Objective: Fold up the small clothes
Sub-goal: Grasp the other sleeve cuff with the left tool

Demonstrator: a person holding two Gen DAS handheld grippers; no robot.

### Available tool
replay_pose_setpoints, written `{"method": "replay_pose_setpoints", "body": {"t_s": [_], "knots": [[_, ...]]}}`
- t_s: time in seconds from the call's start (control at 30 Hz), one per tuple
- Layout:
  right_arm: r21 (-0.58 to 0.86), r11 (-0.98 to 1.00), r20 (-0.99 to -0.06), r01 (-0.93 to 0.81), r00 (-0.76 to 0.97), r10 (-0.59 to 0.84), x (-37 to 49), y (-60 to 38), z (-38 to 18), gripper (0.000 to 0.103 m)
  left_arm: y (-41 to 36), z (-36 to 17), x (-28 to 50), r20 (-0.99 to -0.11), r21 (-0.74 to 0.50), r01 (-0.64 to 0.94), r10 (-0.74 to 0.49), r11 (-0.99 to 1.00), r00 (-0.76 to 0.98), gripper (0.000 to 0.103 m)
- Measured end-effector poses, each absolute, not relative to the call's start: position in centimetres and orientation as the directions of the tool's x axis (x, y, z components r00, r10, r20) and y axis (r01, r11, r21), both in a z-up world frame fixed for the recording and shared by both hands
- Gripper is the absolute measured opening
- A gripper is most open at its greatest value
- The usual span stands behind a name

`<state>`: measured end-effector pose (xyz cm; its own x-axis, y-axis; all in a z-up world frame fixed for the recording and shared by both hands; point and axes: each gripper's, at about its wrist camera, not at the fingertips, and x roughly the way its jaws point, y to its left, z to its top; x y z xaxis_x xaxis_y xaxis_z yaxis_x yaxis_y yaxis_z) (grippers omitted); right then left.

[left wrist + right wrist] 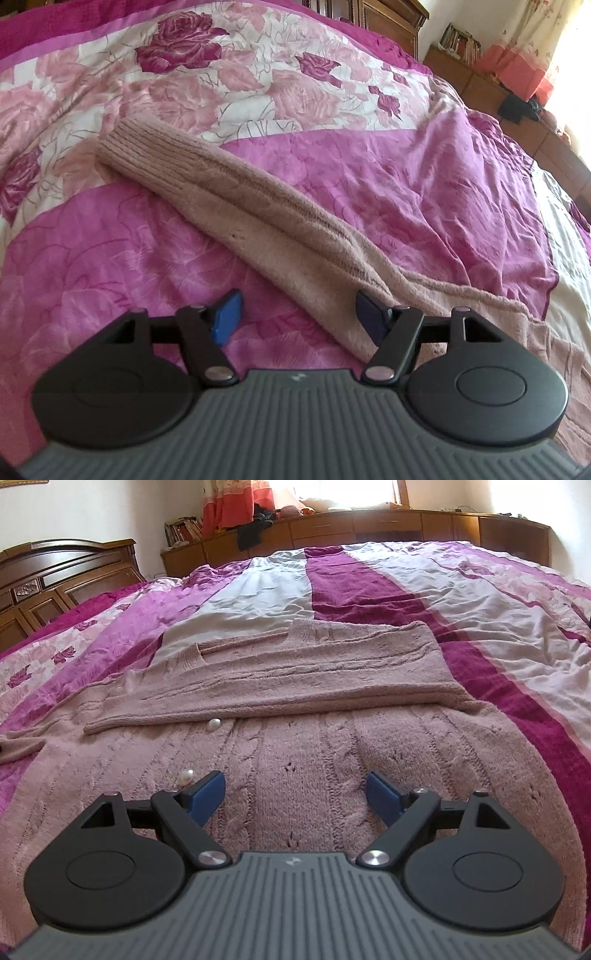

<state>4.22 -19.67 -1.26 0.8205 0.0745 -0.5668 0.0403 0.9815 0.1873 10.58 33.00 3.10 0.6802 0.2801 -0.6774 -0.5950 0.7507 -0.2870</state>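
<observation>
Left gripper (297,317) gapes beside cardigan sleeve (236,195); right gripper (295,794) gapes over cardigan (295,746) — soft, limp knit; grasp cuff (127,146).

My left gripper (297,317) sits low with its blue fingers (229,317) spread wide, gripping nothing. My right gripper (295,797) is spread just as wide, its fingers (208,792) empty too.
</observation>
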Motion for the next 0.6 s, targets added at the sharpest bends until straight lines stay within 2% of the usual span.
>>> {"method": "replay_pose_setpoints", "body": {"t_s": [0.13, 0.33, 0.37, 0.4, 0.43, 0.6], "knots": [[0.174, 0.984, -0.567, 0.04, 0.821, 0.067, 4.4, -19.4, -1.4, 0.088, 33.2, 2.8, 11.3, -0.656, -0.292, -0.598, 0.298, 0.747, 0.693, 0.07], [0.172, 0.984, -0.566, 0.038, 0.822, 0.067, 4.5, -19.5, -1.4, 0.088, 34.3, 2.5, 11.6, -0.606, -0.414, -0.594, 0.278, 0.69, 0.746, 0.069], [0.174, 0.984, -0.566, 0.039, 0.822, 0.068, 4.6, -19.5, -1.4, 0.088, 34.5, 2.6, 11.6, -0.594, -0.43, -0.587, 0.275, 0.686, 0.756, 0.057], [0.176, 0.984, -0.565, 0.039, 0.822, 0.069, 4.6, -19.6, -1.4, 0.088, 34.6, 2.7, 11.7, -0.589, -0.435, -0.577, 0.267, 0.692, 0.763, 0.026], [0.179, 0.983, -0.565, 0.04, 0.822, 0.07, 4.6, -19.6, -1.4, 0.088, 34.8, 2.8, 11.8, -0.591, -0.439, -0.568, 0.252, 0.696, 0.766, 0.013], [0.195, 0.98, -0.562, 0.037, 0.823, 0.08, 4.6, -19.8, -1.2, 0.088, 34.5, 4.6, 10.5, -0.528, -0.455, -0.524, 0.256, 0.72, 0.81, 0.012]]}}
